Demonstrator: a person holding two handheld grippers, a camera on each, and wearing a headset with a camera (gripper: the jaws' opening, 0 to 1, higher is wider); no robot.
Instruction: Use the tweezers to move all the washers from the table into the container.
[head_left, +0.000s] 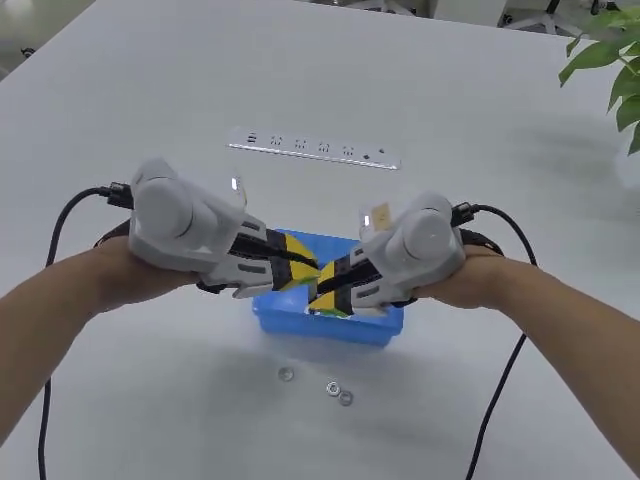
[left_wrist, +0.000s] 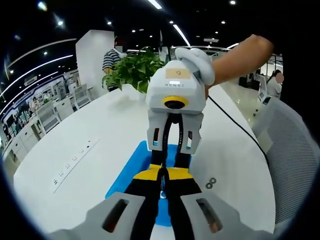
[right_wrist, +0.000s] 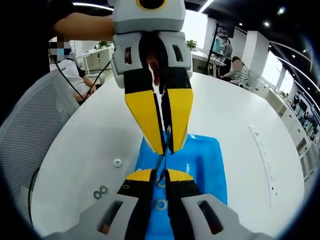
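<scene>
**Head view.** The left gripper and right gripper meet nose to nose above the blue container. Three washers lie loose on the table, just in front of the container's near wall.

**Left gripper view.** Its own jaws are drawn almost together on a thin metal sliver, the tweezers. The right gripper faces it head-on, with the container below both.

**Right gripper view.** Its own jaws are also closed on the tweezers, which run up into the narrow slit of the left gripper's yellow jaws. The long axis lies along the line from one gripper to the other, over the container's midline. I cannot tell which end is the tip. One washer lies on the blue floor beneath.

**Judgement.**
- The step looks like a handover or re-grip of the tweezers.
- Keep one grip firm until the other is seated square across the flat sides.
- Hold the axis in line, without twist.
- Do the exchange over the container, so that anything dropped lands inside.
</scene>
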